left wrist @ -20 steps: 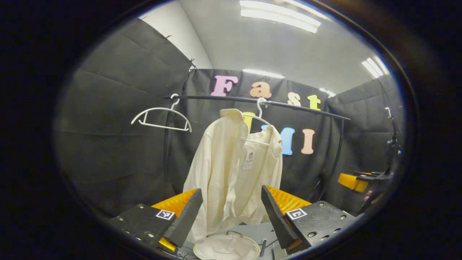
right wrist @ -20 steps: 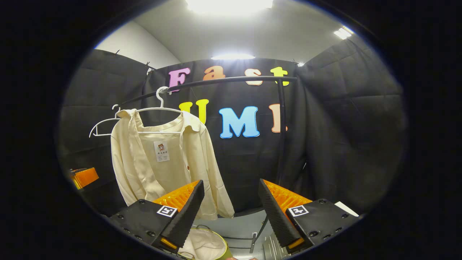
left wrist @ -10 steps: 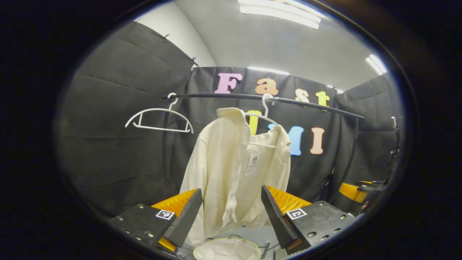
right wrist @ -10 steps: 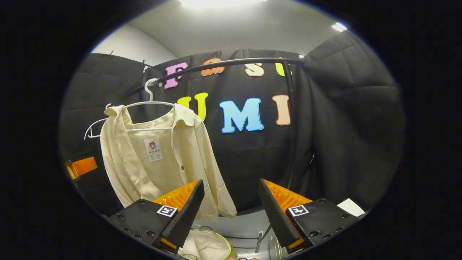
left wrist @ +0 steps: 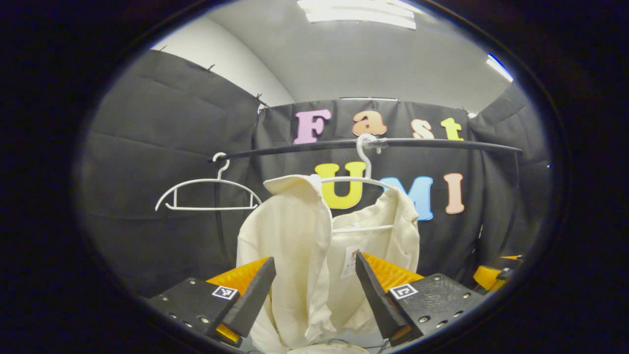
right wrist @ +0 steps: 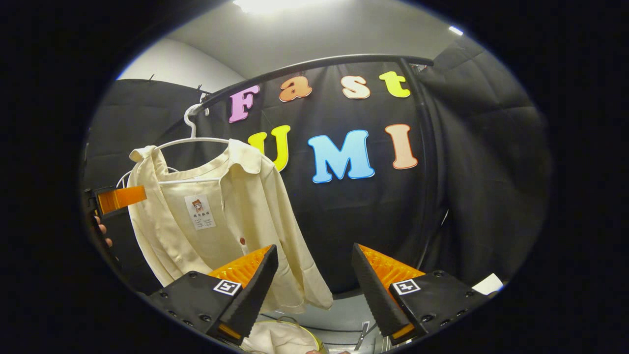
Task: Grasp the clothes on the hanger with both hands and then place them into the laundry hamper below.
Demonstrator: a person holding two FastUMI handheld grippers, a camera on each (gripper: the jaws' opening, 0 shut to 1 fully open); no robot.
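A cream shirt [left wrist: 304, 255] hangs on a white hanger [left wrist: 363, 169] hooked over the black rail [left wrist: 442, 144]. My left gripper [left wrist: 314, 295] is open, and the shirt's front hangs between its fingers without being touched. In the right gripper view the same shirt [right wrist: 216, 221] hangs at the left on its hanger [right wrist: 189, 132]. My right gripper [right wrist: 314, 290] is open, to the right of the shirt's hem, with nothing between its fingers. The laundry hamper's pale rim [right wrist: 280, 339] shows below. The left gripper [right wrist: 115, 199] and a hand appear at the far left edge.
An empty white hanger [left wrist: 206, 194] hangs on the rail to the left of the shirt. The rail's black upright post [right wrist: 432, 162] stands at the right. Black cloth walls close in the booth on all sides. A grey floor [right wrist: 339, 314] lies under the rail.
Both grippers have moved closer to the shirt and rail. The shirt now hangs between the left gripper's fingers, and the hamper has slid almost out of that view.
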